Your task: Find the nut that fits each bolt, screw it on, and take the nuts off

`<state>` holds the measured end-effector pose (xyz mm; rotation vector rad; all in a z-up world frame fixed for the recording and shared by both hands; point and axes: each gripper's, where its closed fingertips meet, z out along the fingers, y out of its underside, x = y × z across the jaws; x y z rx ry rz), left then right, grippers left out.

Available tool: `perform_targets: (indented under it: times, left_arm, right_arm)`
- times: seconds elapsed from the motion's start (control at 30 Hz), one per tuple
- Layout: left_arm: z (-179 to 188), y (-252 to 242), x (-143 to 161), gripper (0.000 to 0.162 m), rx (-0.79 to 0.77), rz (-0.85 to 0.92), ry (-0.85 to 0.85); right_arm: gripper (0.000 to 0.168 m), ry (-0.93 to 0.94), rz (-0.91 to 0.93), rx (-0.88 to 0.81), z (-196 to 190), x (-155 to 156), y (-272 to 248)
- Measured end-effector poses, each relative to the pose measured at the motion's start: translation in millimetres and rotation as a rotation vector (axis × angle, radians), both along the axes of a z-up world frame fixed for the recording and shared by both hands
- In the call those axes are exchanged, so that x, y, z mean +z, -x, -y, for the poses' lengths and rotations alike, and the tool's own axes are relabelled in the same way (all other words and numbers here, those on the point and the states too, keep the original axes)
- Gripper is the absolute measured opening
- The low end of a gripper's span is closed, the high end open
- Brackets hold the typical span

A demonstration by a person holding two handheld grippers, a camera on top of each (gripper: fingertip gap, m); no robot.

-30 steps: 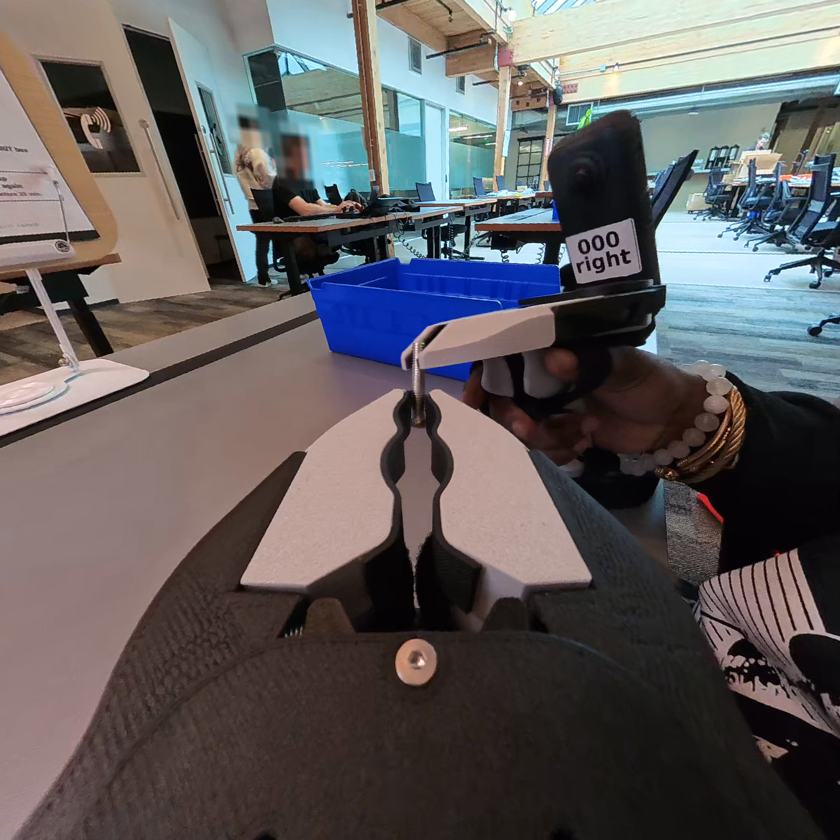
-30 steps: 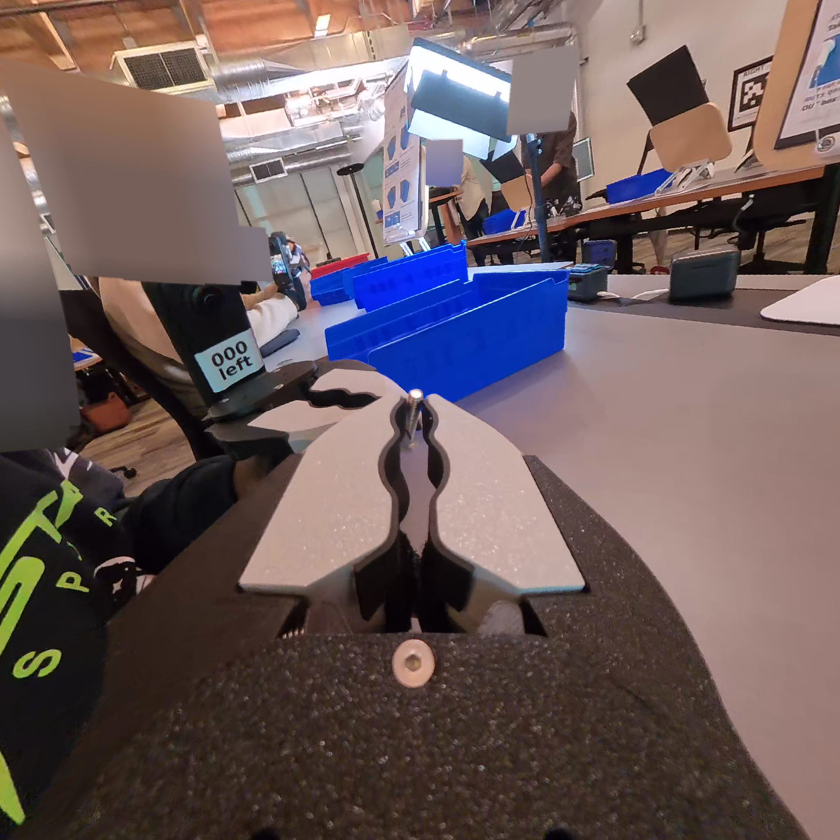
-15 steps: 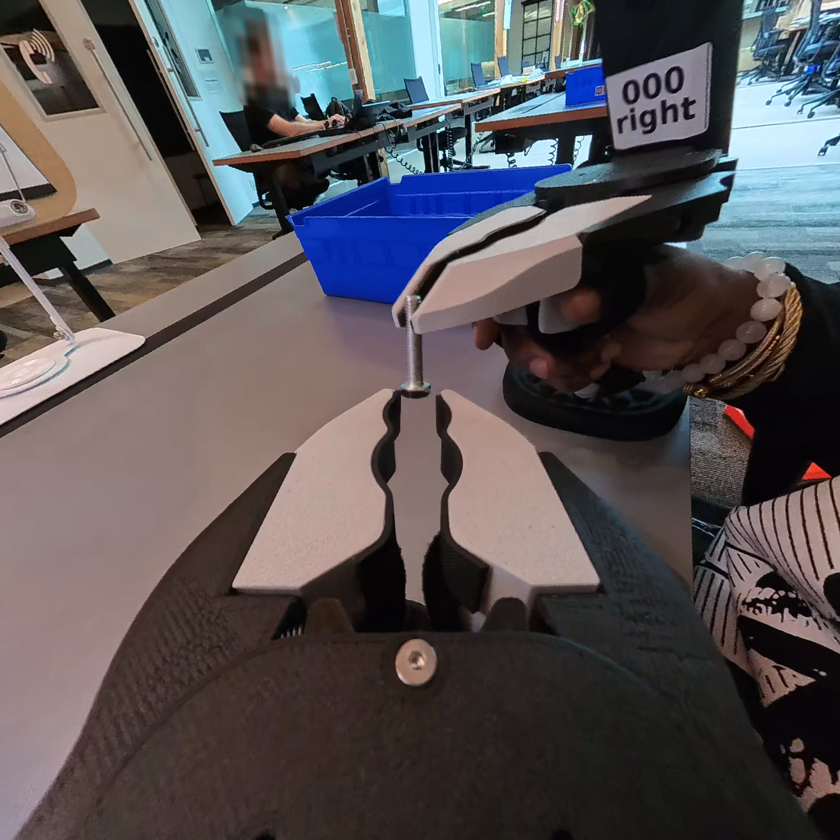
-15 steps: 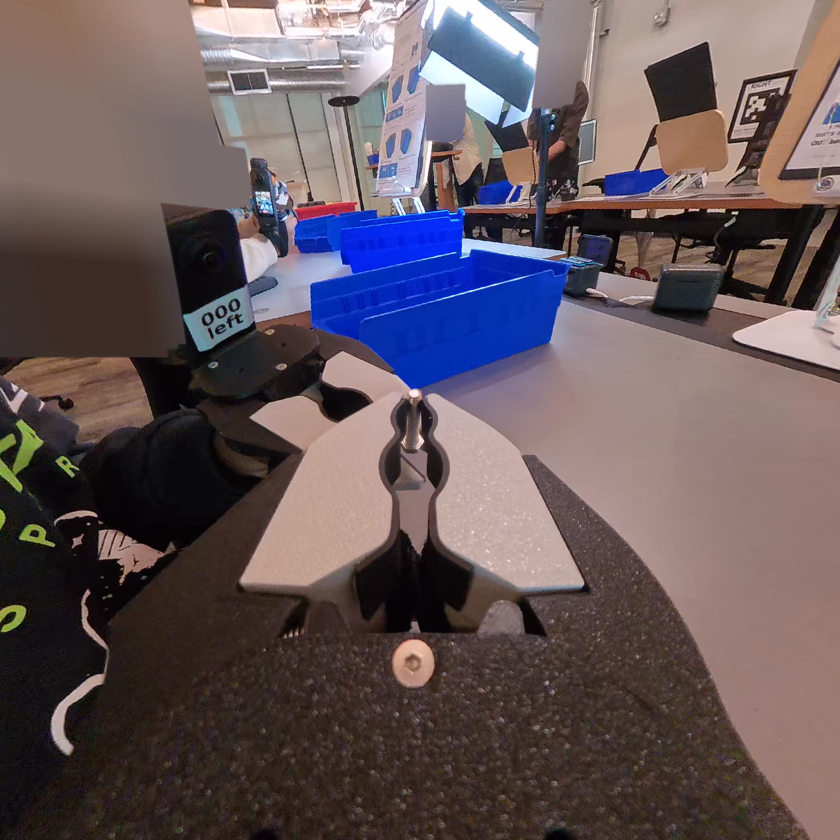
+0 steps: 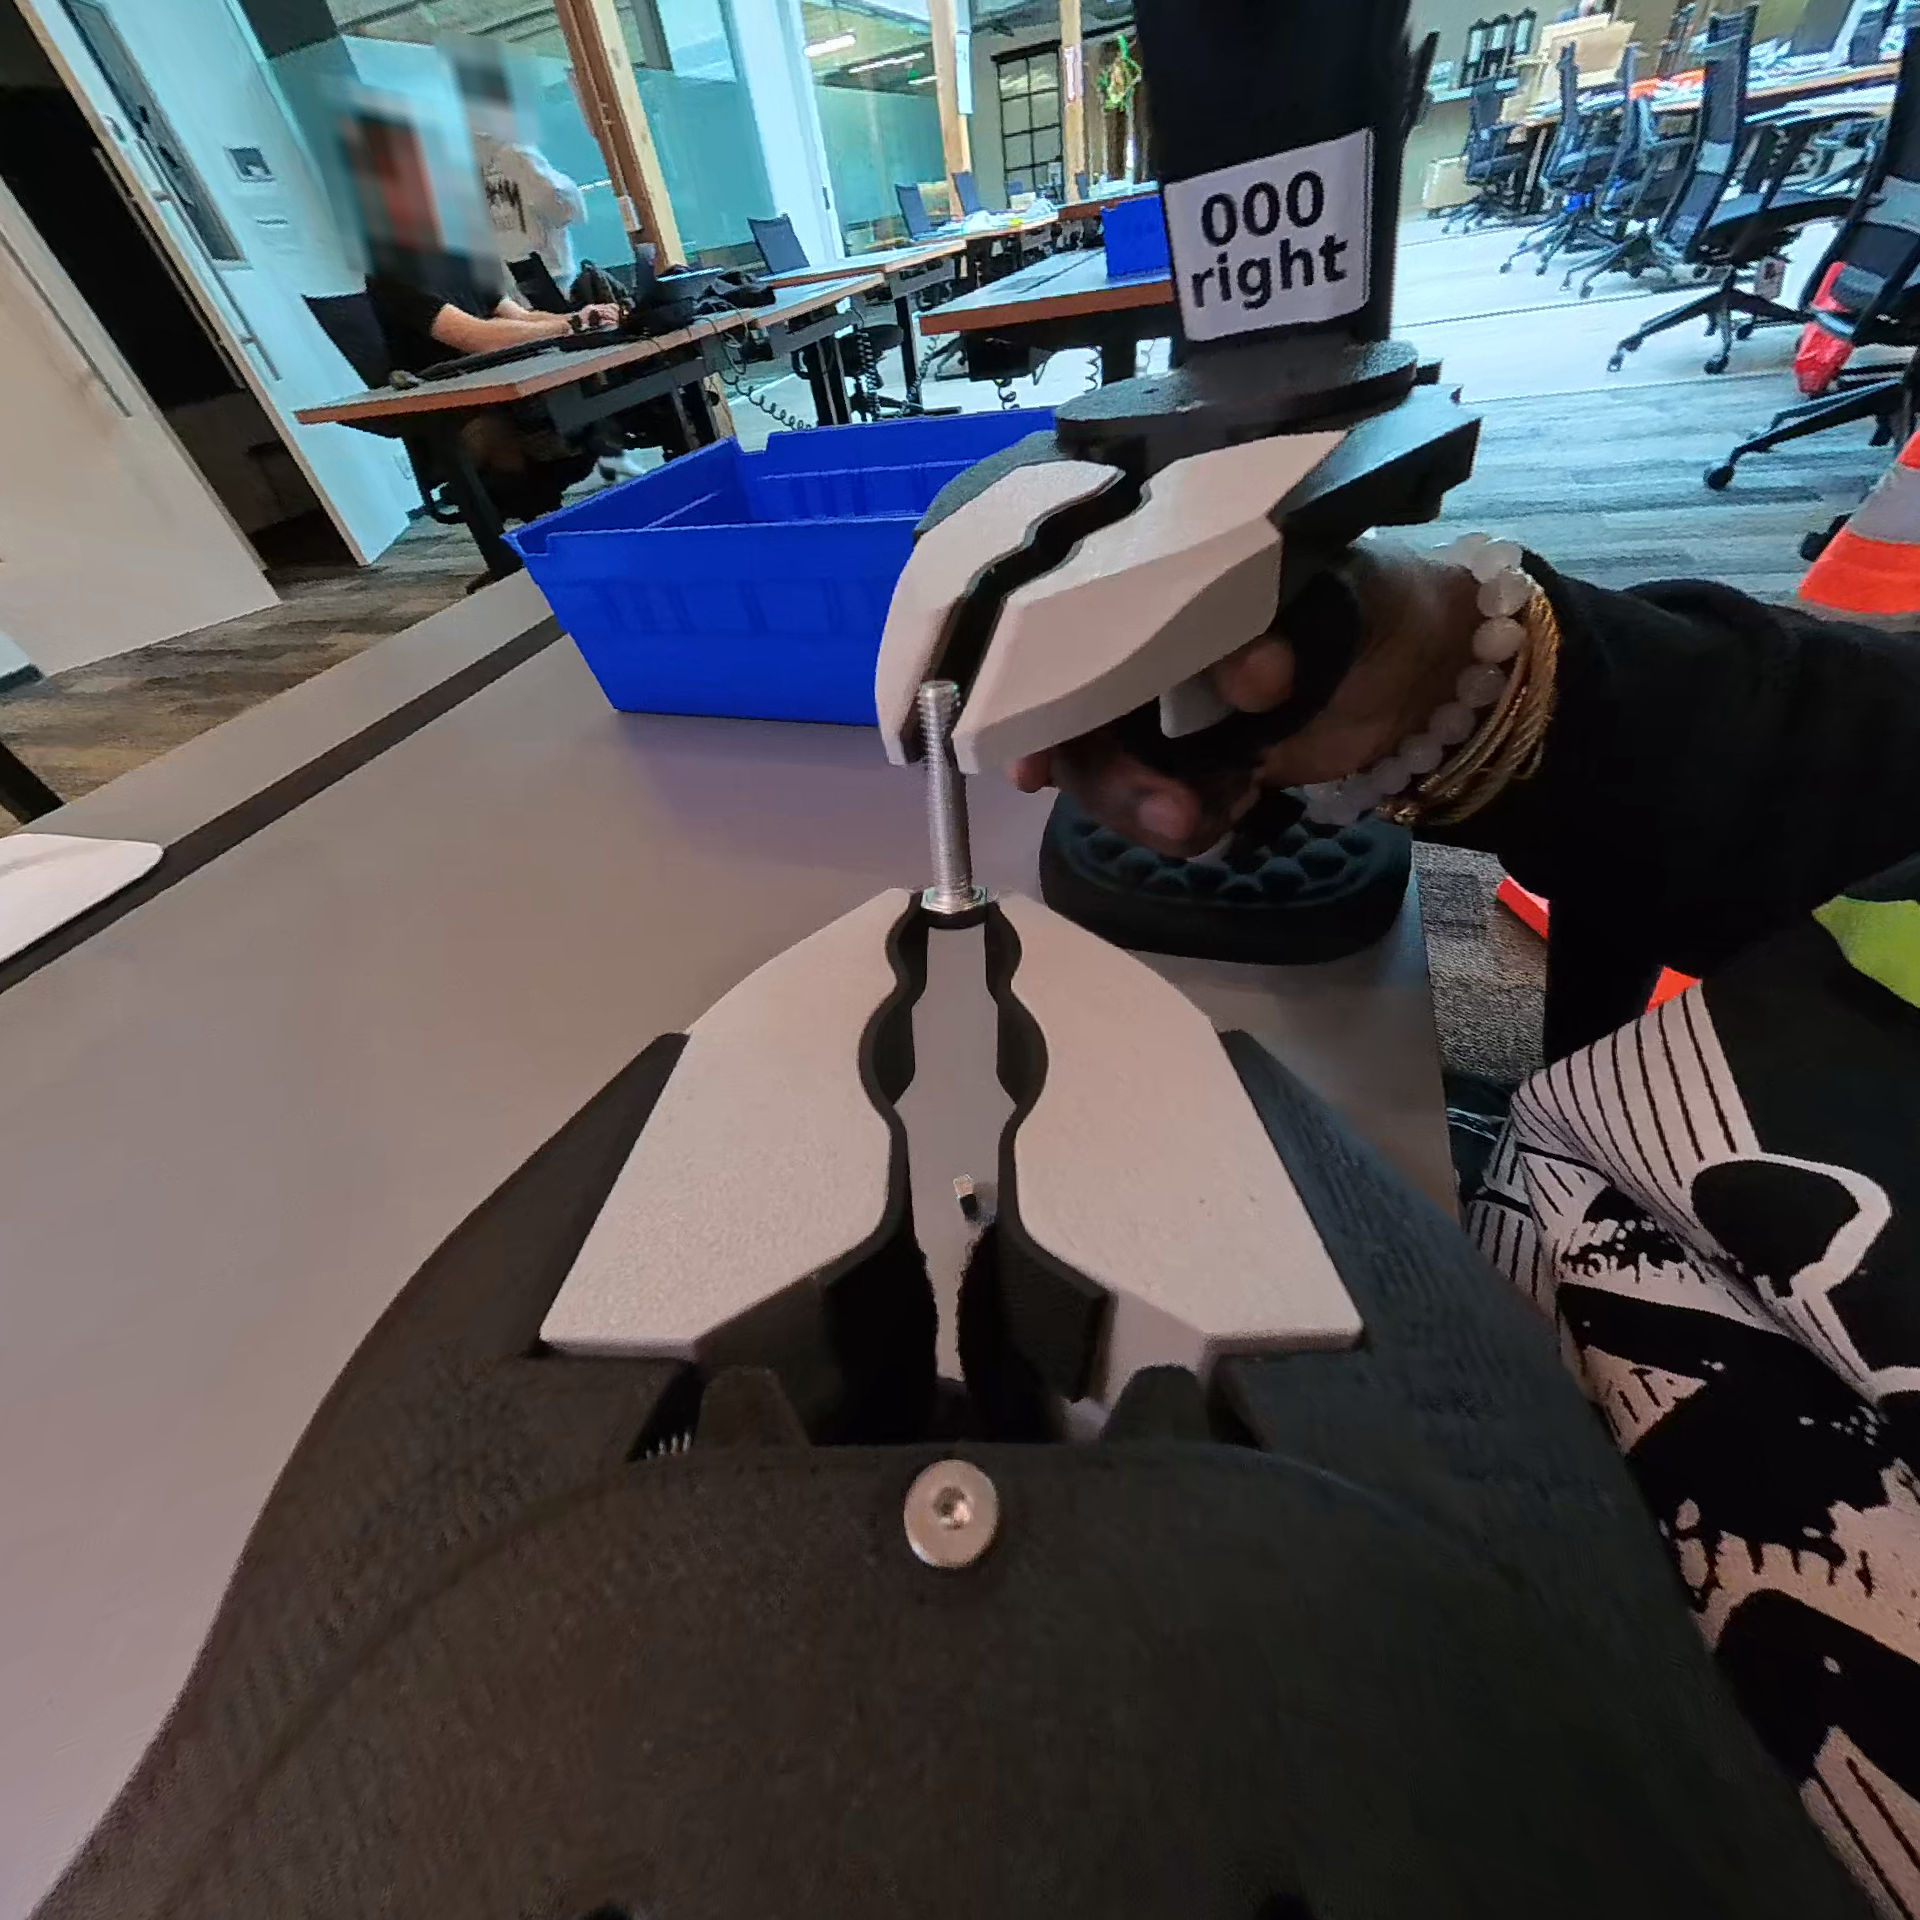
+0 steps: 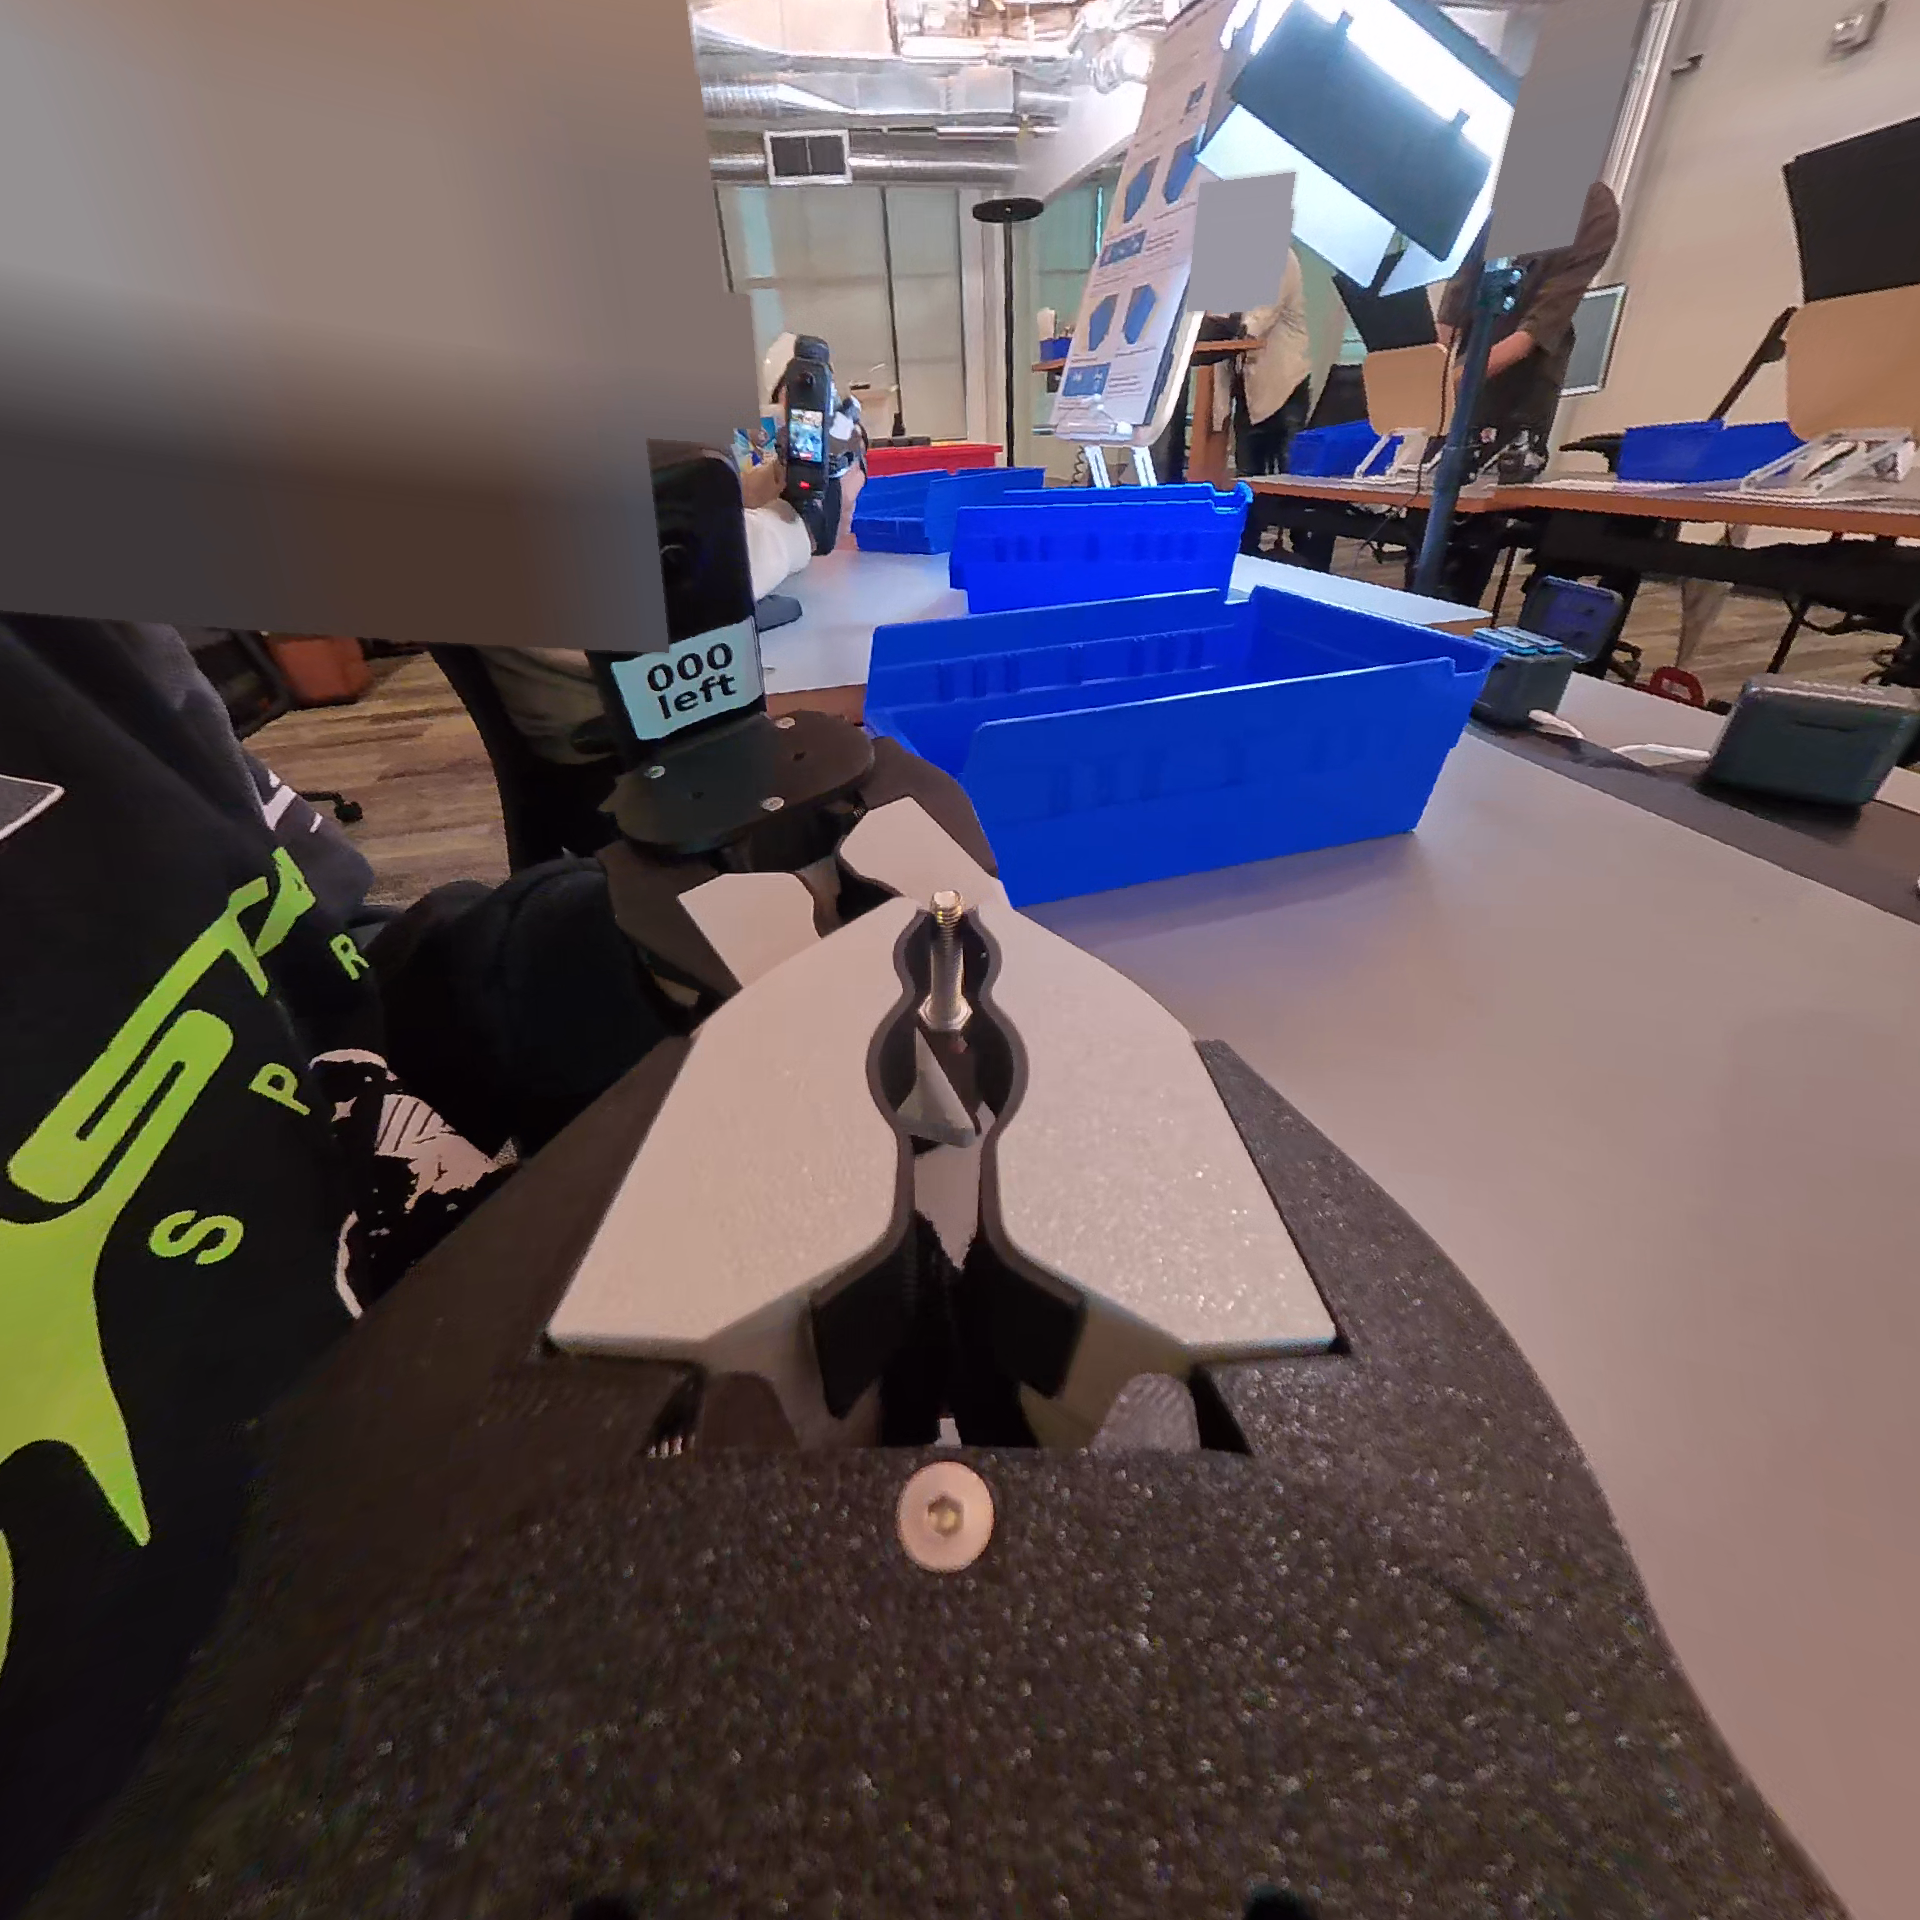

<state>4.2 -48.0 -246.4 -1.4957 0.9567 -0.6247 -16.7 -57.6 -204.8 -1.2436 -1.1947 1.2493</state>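
A silver bolt stands upright between the two grippers above the grey table. My right gripper comes in from the upper right and is shut on the bolt's threaded top end. My left gripper is shut on the hex nut at the bolt's lower end. In the right wrist view, my right gripper holds the bolt, with the nut just below and the left gripper's fingertip under it. The left gripper's body sits to the left.
A blue bin stands behind the grippers; it also shows in the right wrist view. A black round foam pad lies under the right hand. A small metal piece lies on the table between my left fingers. Grey cases sit far right. The tips of one gripper are about 4 centimeters away from the tips of the other.
The right gripper has lifted and turned over the bolt. More of the bolt's shaft now shows between the two grippers. Both grippers stay shut.
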Motion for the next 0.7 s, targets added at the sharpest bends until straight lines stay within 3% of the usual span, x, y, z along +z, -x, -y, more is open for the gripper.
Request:
perform_targets:
  times: [0.1, 0.2, 0.3, 0.4, 0.63, 0.7]
  left_arm:
    - [0, 3, 1, 0.010, 0.001, 0.013, 0.020]
    - [-7, 21, 4, 0.010, 0.071, 0.003, 0.007]
    - [-12, 43, 5, 0.010, 0.107, 0.031, 0.030]
    - [-11, 53, 3, 0.010, 0.105, 0.070, 0.037]
    - [-8, 52, 2, 0.010, 0.077, 0.075, 0.042]
    - [-7, 51, 1, 0.010, 0.075, 0.071, 0.039]
  right_arm:
    - [0.007, 0.001, -0.004, -0.010, -2, 1, 0]
    - [0.019, 0.004, 0.048, -0.022, -8, -3, -5]
    - [0.018, 0.011, 0.368, 0.081, -6, -46, -12]
    - [0.011, -0.130, 0.653, 0.157, -9, -92, -20]
    - [0.013, -0.278, 0.778, 0.273, -16, -129, -6]
    - [0.005, -0.261, 0.798, 0.295, -18, -134, -4]
